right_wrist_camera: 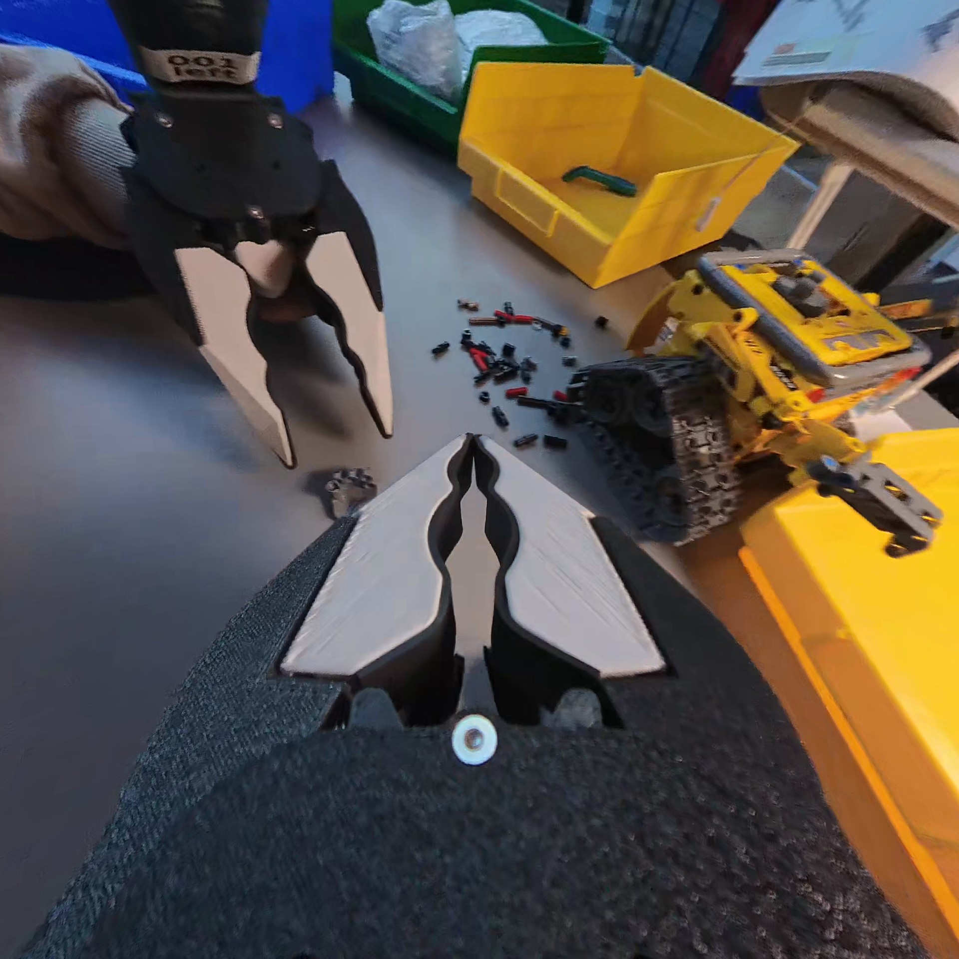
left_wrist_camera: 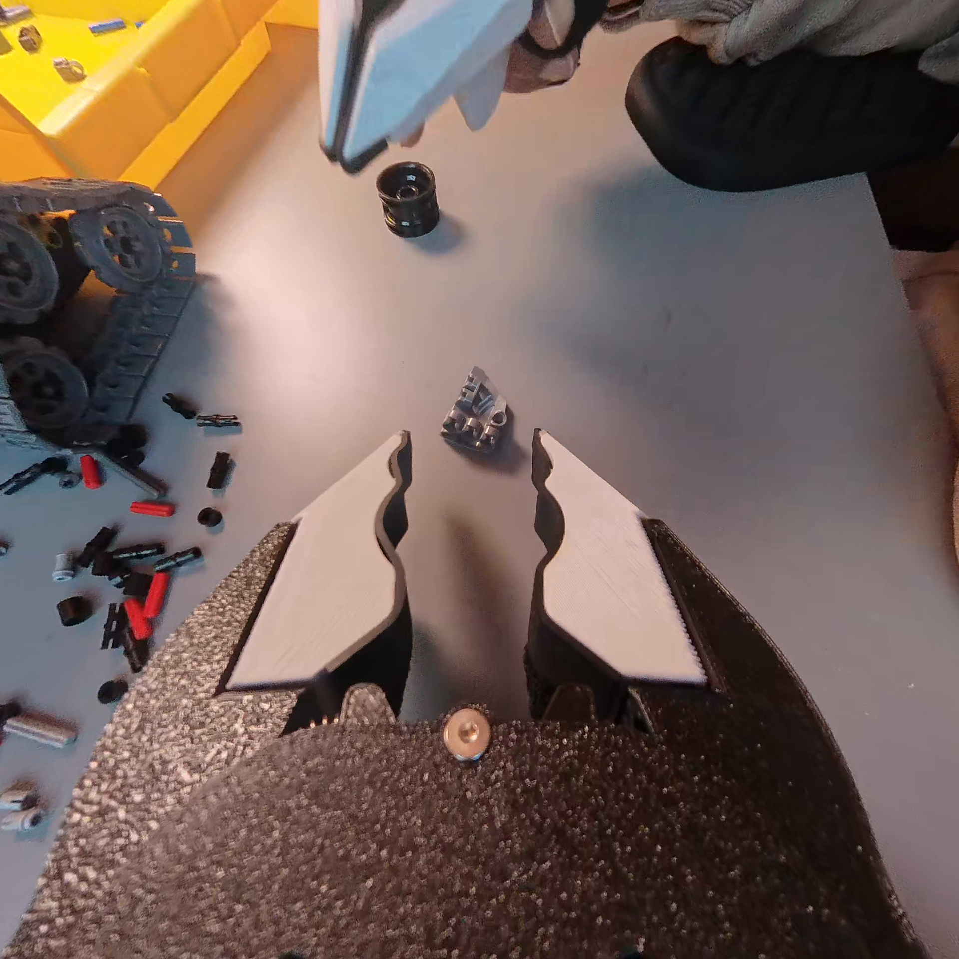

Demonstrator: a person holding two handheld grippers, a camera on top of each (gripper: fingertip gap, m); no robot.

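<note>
Here the left claw stands spread and empty over the grey desk, a small grey toy piece lying just beyond its tips. Beyond that piece a black wheel hub sits alone, with the right claw pressed together and empty just above it. Left of the piece lie scattered black and red pins, then a tracked toy vehicle, then yellow bins.

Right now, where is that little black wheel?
In the left wrist view the black wheel lies on the grey table, just below the shut right gripper and beyond the small grey brick piece.
</note>
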